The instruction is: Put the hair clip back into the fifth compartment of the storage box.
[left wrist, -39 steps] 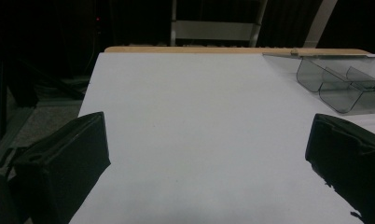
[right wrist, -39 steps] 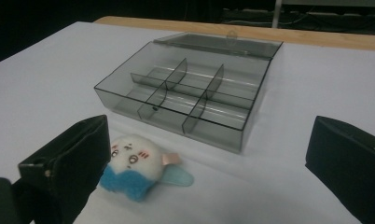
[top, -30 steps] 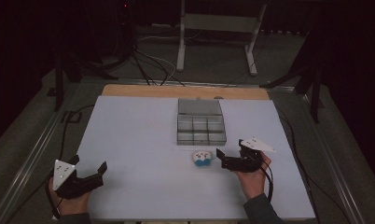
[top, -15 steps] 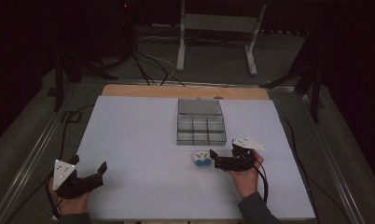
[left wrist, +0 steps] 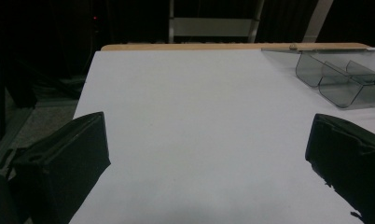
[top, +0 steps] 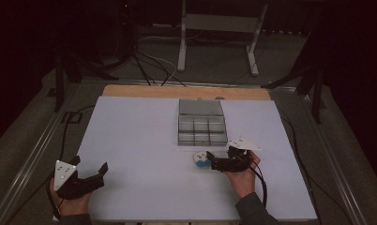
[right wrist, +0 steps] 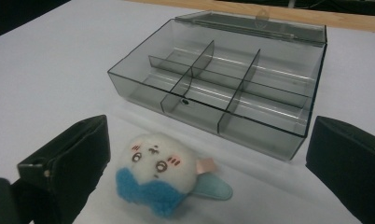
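Table: white sheet (top: 144, 140) over the top, a strip of bare wood (top: 130, 91) along the far edge.

Box: clear smoky compartment box (top: 201, 129) past mid-table, a little right of centre. From my right gripper view (right wrist: 269, 116) I count six cells in two rows of three, all bare. Its lid (right wrist: 251, 23) lies flat behind it, hinged at the far side.

Toy: small round plush (top: 201, 159), white face, blue lower half, resting on the sheet just in front of the box's near wall, apart from it. In the right gripper view the plush (right wrist: 157, 179) faces me, pink cheek marks, a pale blue flap and a small pink tab sticking out to its side.

My right gripper (top: 214, 163): low over the sheet, pointing left toward the plush. Jaws spread wide, nothing between the pads. In its own view (right wrist: 206, 172) the plush sits between the jaws, close to the left-hand one, well off the other. Whether that jaw touches the fur I cannot tell.

My right hand (top: 243, 173): wrapped around the handle, grey plate on top, cable trailing back toward me.

My left gripper (top: 90, 169): near the front left corner of the sheet, jaws apart and empty. Its own view (left wrist: 209, 154) looks across bare sheet, with the box corner (left wrist: 339, 77) far off at upper right.

My left hand (top: 69, 199): holding the handle at the table's near edge.
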The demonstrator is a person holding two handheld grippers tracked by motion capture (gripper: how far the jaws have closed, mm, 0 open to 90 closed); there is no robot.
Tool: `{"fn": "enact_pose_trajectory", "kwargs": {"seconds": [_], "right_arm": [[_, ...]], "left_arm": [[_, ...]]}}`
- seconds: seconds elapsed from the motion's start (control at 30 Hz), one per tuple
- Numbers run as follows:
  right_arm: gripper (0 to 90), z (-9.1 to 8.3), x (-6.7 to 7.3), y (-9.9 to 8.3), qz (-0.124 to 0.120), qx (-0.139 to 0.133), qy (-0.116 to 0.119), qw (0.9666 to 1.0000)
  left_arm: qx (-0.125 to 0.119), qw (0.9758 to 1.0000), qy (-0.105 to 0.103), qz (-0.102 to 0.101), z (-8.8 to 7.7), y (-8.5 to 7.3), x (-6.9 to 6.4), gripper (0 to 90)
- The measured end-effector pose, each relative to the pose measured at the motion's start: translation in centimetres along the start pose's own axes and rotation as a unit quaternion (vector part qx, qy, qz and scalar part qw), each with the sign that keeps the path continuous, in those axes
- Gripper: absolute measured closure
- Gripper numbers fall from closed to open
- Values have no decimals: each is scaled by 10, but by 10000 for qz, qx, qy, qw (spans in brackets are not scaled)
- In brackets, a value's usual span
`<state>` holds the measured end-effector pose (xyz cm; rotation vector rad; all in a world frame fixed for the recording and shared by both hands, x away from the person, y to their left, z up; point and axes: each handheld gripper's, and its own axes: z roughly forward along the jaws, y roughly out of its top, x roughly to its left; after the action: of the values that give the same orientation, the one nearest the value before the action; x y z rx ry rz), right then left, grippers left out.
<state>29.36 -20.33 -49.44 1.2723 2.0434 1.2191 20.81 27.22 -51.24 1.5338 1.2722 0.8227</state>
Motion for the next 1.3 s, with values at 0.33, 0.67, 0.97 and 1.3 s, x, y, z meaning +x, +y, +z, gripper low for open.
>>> {"fn": "enact_pose_trajectory", "kwargs": {"seconds": [0.33,0.67,0.97,1.3], "right_arm": [[0,7,4,-2,-53,105,18,9999],[0,13,9,-3,-16,154,64,9999],[2,23,14,-7,-25,378,134,9992],[50,34,20,-12,-42,664,190,9976]], "left_arm": [[-14,10000,24,-23,-1,0,1,6],[-7,10000,21,-29,-1,0,2,6],[-8,10000,23,-24,0,0,1,6],[-7,10000,24,-32,0,-1,2,5]]}}
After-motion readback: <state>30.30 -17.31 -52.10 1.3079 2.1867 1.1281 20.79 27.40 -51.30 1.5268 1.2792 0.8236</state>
